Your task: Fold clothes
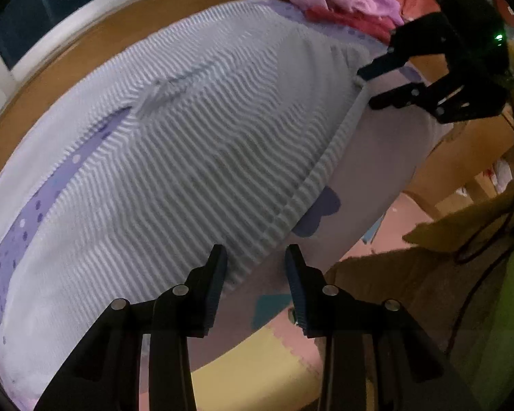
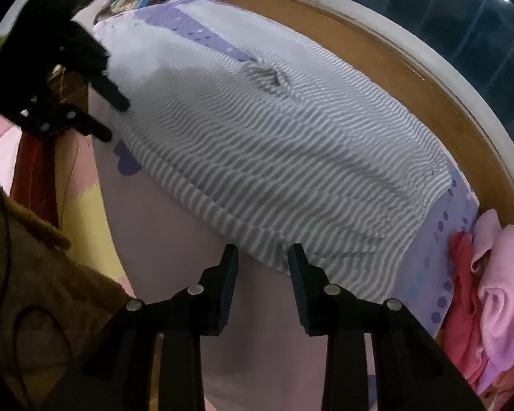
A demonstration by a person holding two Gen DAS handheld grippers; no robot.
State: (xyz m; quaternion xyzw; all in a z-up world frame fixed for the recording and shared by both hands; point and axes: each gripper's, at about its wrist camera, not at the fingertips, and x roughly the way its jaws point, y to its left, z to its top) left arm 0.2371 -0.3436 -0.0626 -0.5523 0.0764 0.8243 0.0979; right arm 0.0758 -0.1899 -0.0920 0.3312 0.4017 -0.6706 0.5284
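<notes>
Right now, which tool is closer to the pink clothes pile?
Right. The right tool is at the striped garment's end by the pink clothes pile; the left tool is at the far end.

striped garment (image 1: 202, 144) is soft ribbed cloth; bed sheet (image 2: 174, 239) smooth matt fabric; the bed frame (image 2: 411, 78) looks like wood.

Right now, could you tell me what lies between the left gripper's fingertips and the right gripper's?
The near hem of the striped garment spans it, from the left gripper to the right gripper, clearest in the left wrist view.
</notes>
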